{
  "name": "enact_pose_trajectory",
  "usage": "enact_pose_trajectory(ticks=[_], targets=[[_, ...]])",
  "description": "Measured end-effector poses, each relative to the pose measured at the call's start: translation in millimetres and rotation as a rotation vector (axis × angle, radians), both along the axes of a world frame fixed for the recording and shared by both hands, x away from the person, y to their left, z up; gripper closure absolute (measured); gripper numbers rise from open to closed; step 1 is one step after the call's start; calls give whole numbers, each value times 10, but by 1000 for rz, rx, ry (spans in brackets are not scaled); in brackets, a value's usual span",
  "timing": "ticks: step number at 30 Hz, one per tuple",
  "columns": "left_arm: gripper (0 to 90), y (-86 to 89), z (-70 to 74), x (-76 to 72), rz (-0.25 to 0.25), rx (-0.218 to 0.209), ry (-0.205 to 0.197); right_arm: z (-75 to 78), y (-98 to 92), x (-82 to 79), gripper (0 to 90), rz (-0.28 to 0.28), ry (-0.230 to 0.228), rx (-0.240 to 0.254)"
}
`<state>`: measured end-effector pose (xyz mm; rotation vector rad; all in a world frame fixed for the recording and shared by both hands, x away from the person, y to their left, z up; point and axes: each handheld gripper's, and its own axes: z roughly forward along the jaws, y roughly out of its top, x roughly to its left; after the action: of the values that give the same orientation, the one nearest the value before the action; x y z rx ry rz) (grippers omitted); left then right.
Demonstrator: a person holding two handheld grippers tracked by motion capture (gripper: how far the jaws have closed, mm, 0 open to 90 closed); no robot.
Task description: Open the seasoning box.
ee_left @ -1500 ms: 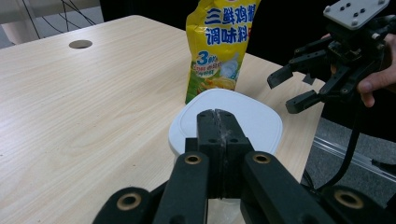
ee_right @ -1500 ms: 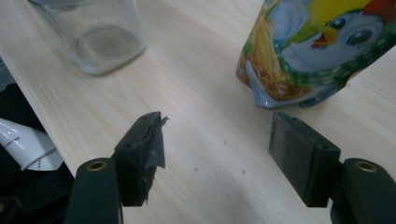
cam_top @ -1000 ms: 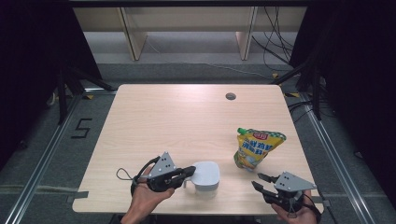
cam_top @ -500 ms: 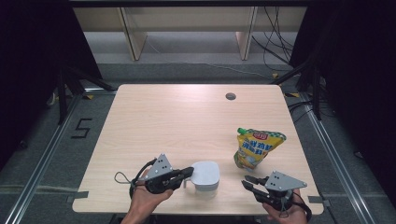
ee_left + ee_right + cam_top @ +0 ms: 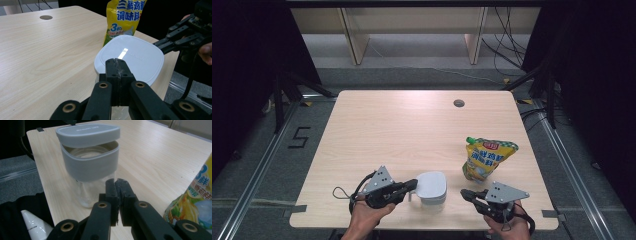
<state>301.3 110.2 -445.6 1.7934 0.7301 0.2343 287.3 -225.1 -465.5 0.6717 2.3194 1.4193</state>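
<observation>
Sitting at the near edge of the table [image 5: 377, 125], the grey-lidded jar [image 5: 431, 188] is standing upright between the two grippers, its lid resting askew on the rim. The left gripper [image 5: 408, 187] is clenching its jaws with nothing between them, the tips lying at the jar's left side, at the level of the lid. The right gripper [image 5: 466, 194] is pointing at the jar from just beside it; its jaws have just been closing and are meeting empty. Farther back, the yellow seasoning pouch [image 5: 487, 158] is standing near the right gripper.
</observation>
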Motion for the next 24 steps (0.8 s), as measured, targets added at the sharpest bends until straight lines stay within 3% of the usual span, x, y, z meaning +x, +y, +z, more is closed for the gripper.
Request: enact_pose_trajectory(ticks=[6,10,14,17,19,21,23,24], targets=[[890,10,-3,7,-1,-6,9,23,90,46,900,42,5,-2],[890,24,8,7,-7,44,-31,64,136,51,900,56,0,-4],[890,22,-14,20,-6,-4,2,103,160,68,900,61,-10,12],[890,21,-3,15,-4,12,-1,140,183,66,900,52,-2,28],[890,36,-9,36,-22,14,-18,156,217,80,900,74,-21,21],[890,34,-9,17,2,10,2,176,243,75,900,69,-18,23],[890,32,-13,23,-5,8,-8,185,269,83,900,81,-35,27],[890,39,-9,32,-20,19,-22,191,273,77,900,89,-8,16]])
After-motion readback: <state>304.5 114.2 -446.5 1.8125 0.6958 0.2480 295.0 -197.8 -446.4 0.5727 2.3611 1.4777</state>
